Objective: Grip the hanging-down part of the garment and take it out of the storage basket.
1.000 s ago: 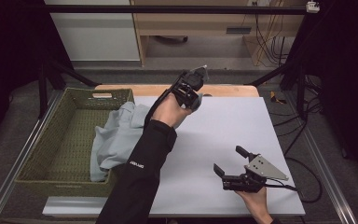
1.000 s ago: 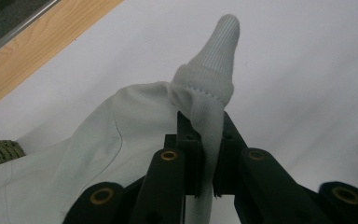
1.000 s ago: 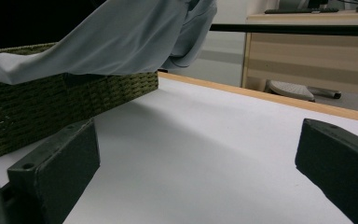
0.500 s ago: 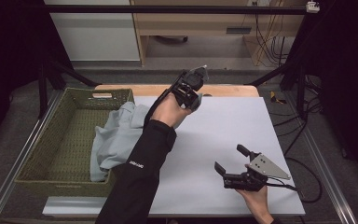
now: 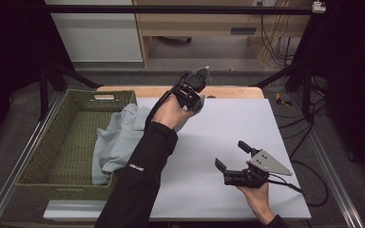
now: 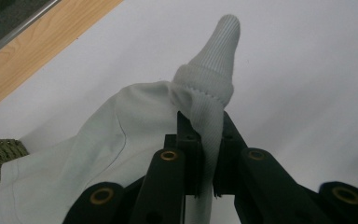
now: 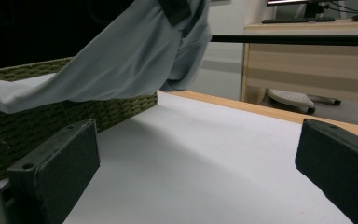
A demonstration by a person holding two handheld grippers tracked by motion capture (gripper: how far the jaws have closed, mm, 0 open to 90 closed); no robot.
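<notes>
The left claw (image 5: 196,81) is raised over the far side of the white counter (image 5: 228,137), its jaws clamped on the ribbed cuff (image 6: 213,70) of a pale grey garment (image 5: 119,140). From that grip the cloth hangs back toward the woven green basket (image 5: 66,142) at the counter's left, with most of it draped over the basket's near rim and partly inside. Near the counter's front edge, well apart from the cloth, the right claw (image 5: 233,156) sits low with its jaws spread wide and nothing between them.
</notes>
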